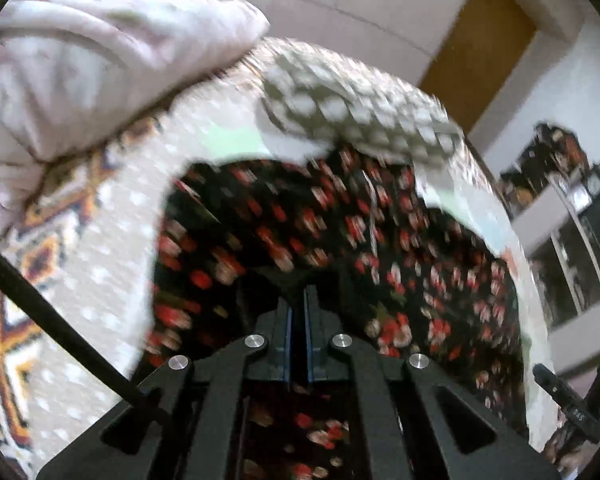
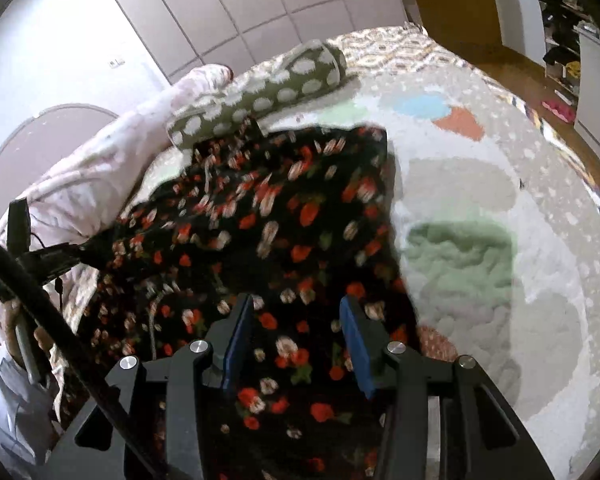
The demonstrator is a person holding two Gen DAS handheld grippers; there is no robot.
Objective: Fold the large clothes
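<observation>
- Left wrist view, upper left of the frame: a pale pink quilt is bunched up over a patterned bedspread dotted with white; an orange and blue diamond border runs down the far left edge.
- Upper middle: a grey-green pillow with white spots lies blurred above the dark cloth.
- Centre and lower middle: the black flowered garment fills the frame; the left gripper is clenched on its cloth, the two blue pads nearly meeting with the fabric rising just ahead of them.
- Right edge: shelves with clutter; a brown door above.
- Right wrist view, left side: the pink quilt again; the spotted pillow lies at the upper middle, touching the garment's far edge.
- Centre: the garment lies spread on the bedspread; the right gripper hovers over it, released, its blue pads set wide apart with nothing between them.
</observation>
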